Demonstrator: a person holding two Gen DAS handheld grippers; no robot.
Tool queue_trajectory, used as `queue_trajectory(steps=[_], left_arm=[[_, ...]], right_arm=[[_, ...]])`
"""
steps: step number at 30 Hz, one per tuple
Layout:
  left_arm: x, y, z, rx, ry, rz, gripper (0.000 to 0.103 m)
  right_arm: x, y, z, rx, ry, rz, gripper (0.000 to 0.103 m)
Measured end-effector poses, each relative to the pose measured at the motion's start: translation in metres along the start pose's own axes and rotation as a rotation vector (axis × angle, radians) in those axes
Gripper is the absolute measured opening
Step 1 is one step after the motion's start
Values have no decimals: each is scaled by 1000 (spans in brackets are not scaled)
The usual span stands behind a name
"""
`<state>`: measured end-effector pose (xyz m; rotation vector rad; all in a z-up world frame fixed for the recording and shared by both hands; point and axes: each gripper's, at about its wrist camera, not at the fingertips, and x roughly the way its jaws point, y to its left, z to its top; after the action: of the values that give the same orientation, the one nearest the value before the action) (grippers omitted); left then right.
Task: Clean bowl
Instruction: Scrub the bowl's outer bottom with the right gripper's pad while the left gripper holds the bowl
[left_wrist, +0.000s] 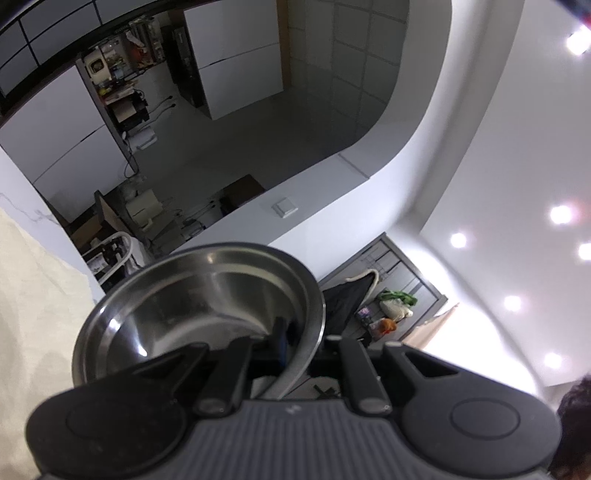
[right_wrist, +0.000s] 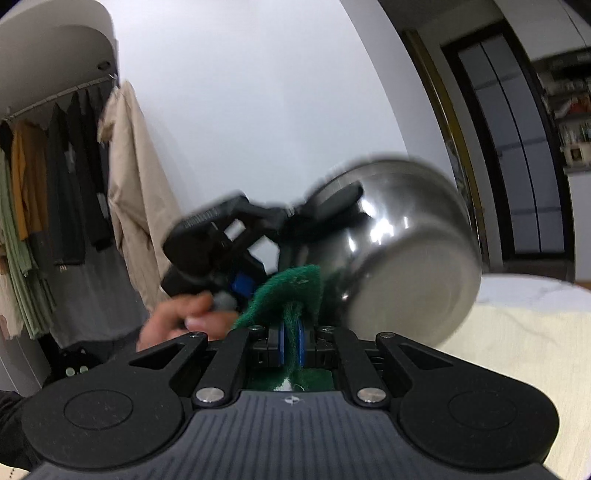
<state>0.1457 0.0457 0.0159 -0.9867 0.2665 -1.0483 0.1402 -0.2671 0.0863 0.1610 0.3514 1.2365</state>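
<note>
- left wrist view: the steel bowl is shiny metal with a wide flat rim, and its inside looks bare and smooth, with only light reflections.
- the left gripper is closed on the bowl's rim, one finger inside the bowl and the other outside, so the bowl is held up right in front of this gripper, its opening turned toward the camera.
- right wrist view: the bowl is seen from outside, tilted, with its flat bottom toward the camera, a little blurred; it is just ahead and to the right of the right gripper.
- the right gripper is closed tight on a green scouring pad, which stands up in front of the fingers, close to the bowl's outer wall; if they touch, i cannot tell.
- the left gripper is at the bowl's rim, with the person's hand below it.
</note>
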Motion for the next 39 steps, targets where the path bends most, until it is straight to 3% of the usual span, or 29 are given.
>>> queue_trajectory(steps=[5,10,14,25,39], left_arm=[[1,-4,-5,14,10,-37,10],[-2,-2,-7,10,9,-38,10],[-3,-2,-9,10,16,-46,10],[2,4,-16,-8,46,-65,9],[3,18,-18,-32,21,22,9]], right_arm=[[6,-10,-5,62,59,-71,7],[-1,-23,-10,111,49,-145,7],[-8,-35,-13,162,18,-227,7],[-24,-45,-11,179,-57,-348,8],[-44,-40,-3,143,-209,-444,8]])
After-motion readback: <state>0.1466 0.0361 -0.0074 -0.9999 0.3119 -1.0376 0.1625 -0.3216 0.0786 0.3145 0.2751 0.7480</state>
